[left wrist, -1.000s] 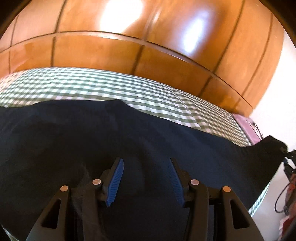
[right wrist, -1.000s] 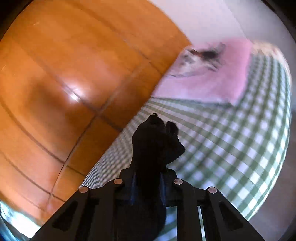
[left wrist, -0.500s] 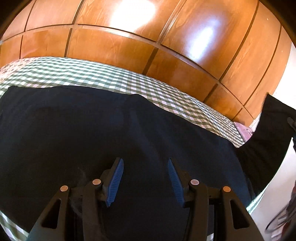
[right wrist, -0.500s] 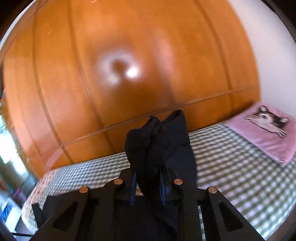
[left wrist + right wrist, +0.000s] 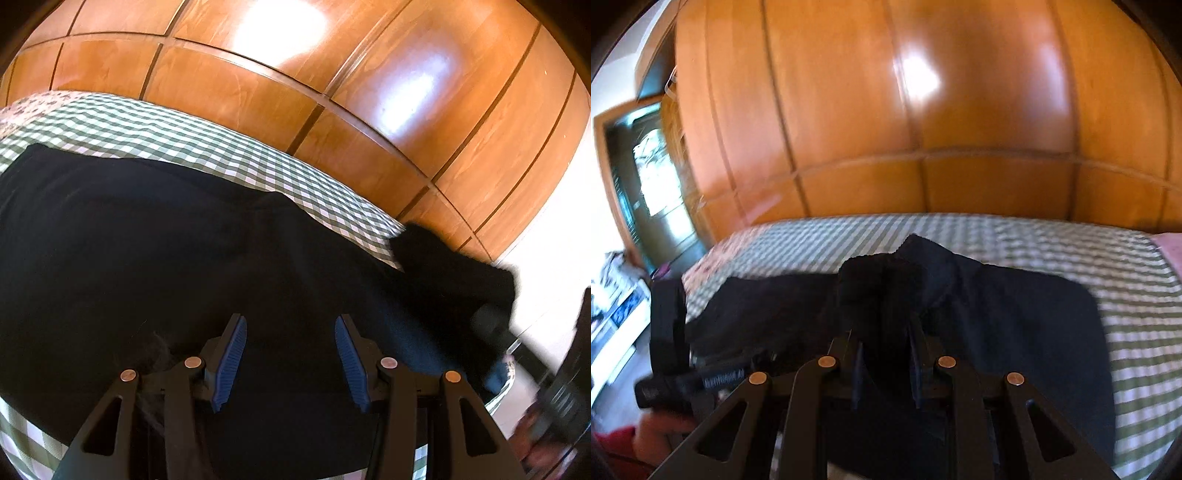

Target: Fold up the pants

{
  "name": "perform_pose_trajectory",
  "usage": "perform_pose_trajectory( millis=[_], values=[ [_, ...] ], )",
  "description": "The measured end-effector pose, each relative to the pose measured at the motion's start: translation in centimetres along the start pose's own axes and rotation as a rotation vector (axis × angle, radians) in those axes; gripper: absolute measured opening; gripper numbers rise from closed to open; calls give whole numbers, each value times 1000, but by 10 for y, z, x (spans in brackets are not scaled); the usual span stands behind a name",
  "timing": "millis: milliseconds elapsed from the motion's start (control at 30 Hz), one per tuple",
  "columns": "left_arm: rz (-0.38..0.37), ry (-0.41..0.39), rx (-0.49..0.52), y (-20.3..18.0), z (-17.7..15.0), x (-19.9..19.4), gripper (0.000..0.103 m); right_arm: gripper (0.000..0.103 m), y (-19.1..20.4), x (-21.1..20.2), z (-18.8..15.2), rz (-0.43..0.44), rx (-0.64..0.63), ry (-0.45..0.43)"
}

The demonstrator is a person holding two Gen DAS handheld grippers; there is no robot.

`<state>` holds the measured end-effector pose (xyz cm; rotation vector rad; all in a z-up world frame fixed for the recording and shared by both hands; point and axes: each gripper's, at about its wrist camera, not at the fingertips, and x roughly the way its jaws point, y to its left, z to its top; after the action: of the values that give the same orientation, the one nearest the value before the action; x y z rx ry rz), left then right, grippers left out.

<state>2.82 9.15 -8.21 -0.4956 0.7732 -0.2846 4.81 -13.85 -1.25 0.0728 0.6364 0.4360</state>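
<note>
Right gripper (image 5: 884,354) pinches a bunched end of the black pants (image 5: 1015,325); left gripper (image 5: 288,358) gapes empty above them.

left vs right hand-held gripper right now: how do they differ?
The left hand-held gripper is open with nothing between its blue ribbed pads; the right hand-held gripper is shut on a bunched fold of the black fabric pants. The left hovers over flat cloth; the right lifts cloth. Both point toward the green checked bedsheet.
</note>
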Motion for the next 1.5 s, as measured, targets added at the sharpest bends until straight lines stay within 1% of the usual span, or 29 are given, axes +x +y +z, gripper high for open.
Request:
perform_pose_trajectory(
  millis=[133,233,300,333,367,433,467,500,533,567,633,667,700,733,800,833,867,900,933,1000,1033,1067,1133,1200,1267,1333,1400,1467,1500],
  values=[
    [-10,-2,-32,3,1,-1,51,21,9,26,-25,54,-36,85],
    [-10,0,-50,5,2,0,51,25,2,44,-40,94,2,163],
    [-22,6,-65,4,4,1,51,29,-4,42,-41,124,26,158],
    [-29,9,-72,3,4,2,51,35,-7,41,-40,147,39,164],
    [-39,12,-82,2,6,2,51,45,-11,36,-39,185,60,168],
    [-80,16,-108,1,10,2,52,53,-17,21,-37,231,91,136],
    [-100,16,-116,-1,12,3,54,54,-20,12,-36,242,99,110],
    [-123,15,-122,-4,14,2,62,54,-23,3,-36,248,105,86],
    [-155,15,-131,-7,16,3,70,54,-28,-9,-35,248,109,54],
    [-188,18,-141,-10,18,4,72,53,-35,-20,-33,235,111,18],
    [-225,34,-157,-16,21,11,74,54,-51,-37,-29,186,118,-33],
    [-229,50,-161,-18,22,16,75,54,-63,-43,-27,143,133,-54],
    [-224,85,-166,-22,23,26,75,54,-74,-46,-24,106,152,-62],
    [-221,120,-175,-25,23,35,75,53,-91,-46,-23,37,193,-60],
    [-217,186,-190,-28,20,50,73,52,-113,-42,-20,-34,256,-34],
    [-202,226,-197,-30,18,59,69,46,-124,-38,-21,-47,295,-16],
    [-185,224,-188,-33,16,61,67,40,-137,-33,-23,-47,347,-8],
    [-174,208,-167,-37,16,60,60,39,-145,-31,-25,-40,383,-12],
    [-183,211,-142,-42,15,61,46,39,-149,-31,-27,-30,406,-16],
    [-192,254,-122,-48,14,66,25,39,-157,-25,-31,-7,461,-19],
    [-172,262,-102,-51,13,67,23,39,-160,-21,-32,-1,481,-17],
    [-161,250,-74,-54,13,65,21,39,-162,-20,-32,-1,489,-12],
    [-171,219,-40,-60,15,55,19,39,-163,-21,-32,4,503,-11],
    [-193,161,-21,-65,20,38,18,39,-163,-27,-29,8,499,-28],
    [-205,91,9,-69,26,20,18,39,-158,-33,-20,5,461,-50],
    [-177,60,54,-71,29,12,18,39,-153,-34,-16,7,418,-50],
    [-134,92,90,-71,26,19,18,39,-151,-23,-16,-7,382,-11],
    [-101,145,71,-64,17,34,18,39,-150,-8,-20,-30,366,38],
    [-82,152,68,-60,10,38,18,38,-152,-2,-25,-39,367,62]
  ],
)
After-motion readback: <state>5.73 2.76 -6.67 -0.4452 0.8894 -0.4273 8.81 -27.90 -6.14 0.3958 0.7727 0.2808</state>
